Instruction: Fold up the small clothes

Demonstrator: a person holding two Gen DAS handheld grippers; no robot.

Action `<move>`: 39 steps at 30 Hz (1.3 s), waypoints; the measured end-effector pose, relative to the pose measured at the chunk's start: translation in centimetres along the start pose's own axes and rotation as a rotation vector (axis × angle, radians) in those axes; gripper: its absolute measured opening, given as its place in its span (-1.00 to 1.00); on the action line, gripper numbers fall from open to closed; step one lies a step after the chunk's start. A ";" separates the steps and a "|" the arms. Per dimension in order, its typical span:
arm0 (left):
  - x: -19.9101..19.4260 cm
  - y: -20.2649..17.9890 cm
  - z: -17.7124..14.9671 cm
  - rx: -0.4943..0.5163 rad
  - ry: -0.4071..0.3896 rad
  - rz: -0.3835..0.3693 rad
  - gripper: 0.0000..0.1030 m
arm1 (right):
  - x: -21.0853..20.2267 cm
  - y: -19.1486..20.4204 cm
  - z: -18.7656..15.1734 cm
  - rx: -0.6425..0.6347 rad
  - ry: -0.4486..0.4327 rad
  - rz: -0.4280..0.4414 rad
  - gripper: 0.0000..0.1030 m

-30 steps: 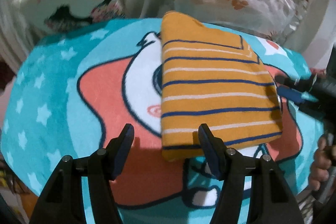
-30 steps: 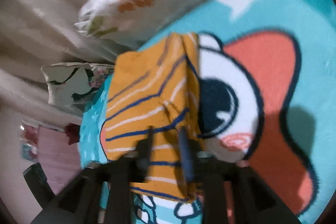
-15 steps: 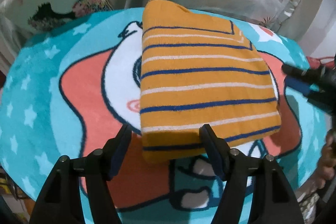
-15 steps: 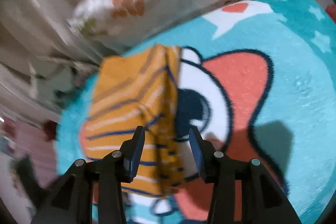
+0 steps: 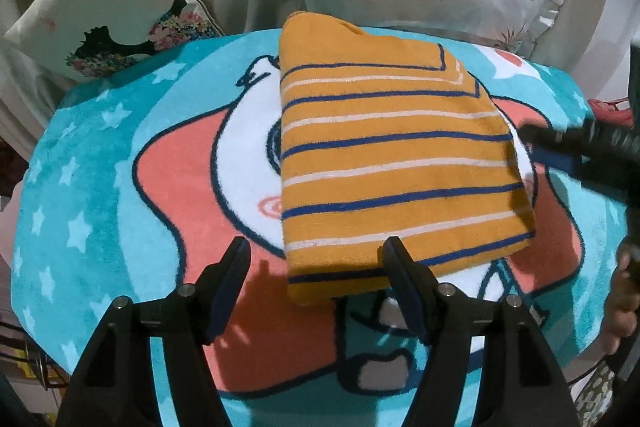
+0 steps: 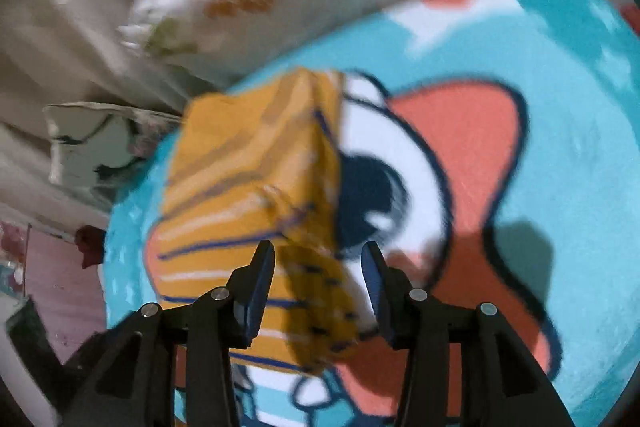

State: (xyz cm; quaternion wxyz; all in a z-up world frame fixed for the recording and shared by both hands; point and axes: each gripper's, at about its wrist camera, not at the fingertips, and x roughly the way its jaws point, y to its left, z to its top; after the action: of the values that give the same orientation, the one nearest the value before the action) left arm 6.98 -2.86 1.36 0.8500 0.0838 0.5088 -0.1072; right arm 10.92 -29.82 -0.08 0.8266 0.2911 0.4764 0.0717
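Your orange striped shirt [image 5: 396,163] lies folded into a neat rectangle on the cartoon blanket [image 5: 120,155]; both grippers' fingers spread, empty; little remains.

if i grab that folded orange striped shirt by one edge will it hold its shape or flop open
Probably flop: the orange striped shirt is soft knit, folded in loose layers that show along its near edge. It looks light, so one gripper should lift it. On the fuzzy cartoon blanket it would likely drag and bunch rather than slide if pushed.
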 end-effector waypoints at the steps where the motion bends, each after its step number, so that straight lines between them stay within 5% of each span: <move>1: 0.4 0.0 0.0 -0.001 0.012 0.005 0.31 | 0.0 0.6 0.2 -0.006 -0.003 0.020 -0.02; 5: 1.1 0.1 -0.1 -0.018 0.039 -0.002 0.31 | 2.0 3.6 -0.1 -0.084 0.042 0.100 -0.02; 9: 0.8 0.5 -0.3 -0.019 0.038 0.008 0.31 | 4.7 2.2 -0.7 -0.059 0.128 0.085 -0.09; 14: -0.2 1.9 -0.1 -0.052 0.020 0.006 0.31 | 2.4 0.5 -0.5 -0.018 0.090 0.134 -0.08; 17: -0.9 3.4 0.3 -0.094 -0.015 -0.016 0.34 | 1.0 0.1 0.0 -0.026 0.033 0.127 0.35; 20: -0.7 5.4 1.2 -0.142 -0.034 -0.018 0.41 | 1.2 -1.4 0.7 0.038 0.026 0.139 0.37; 28: 4.6 10.6 4.4 -0.297 0.020 -0.308 0.54 | 5.3 -2.0 2.4 0.113 0.083 0.155 0.46; 36: 9.8 6.9 6.9 -0.235 0.158 -0.559 0.54 | 8.4 -1.5 4.0 0.186 0.087 0.249 0.55; 38: 10.2 6.3 7.1 -0.256 0.162 -0.555 0.40 | 8.8 -1.7 4.4 0.229 0.076 0.268 0.54; 39: 10.1 6.2 7.3 -0.260 0.173 -0.563 0.16 | 9.0 -1.6 4.5 0.249 0.081 0.269 0.39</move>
State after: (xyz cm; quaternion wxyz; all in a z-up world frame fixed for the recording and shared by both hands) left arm 19.43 0.33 -3.94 0.7441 -0.1609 0.5918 -0.2650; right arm 19.26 -29.47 -6.01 0.7472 0.4490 0.4714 0.1338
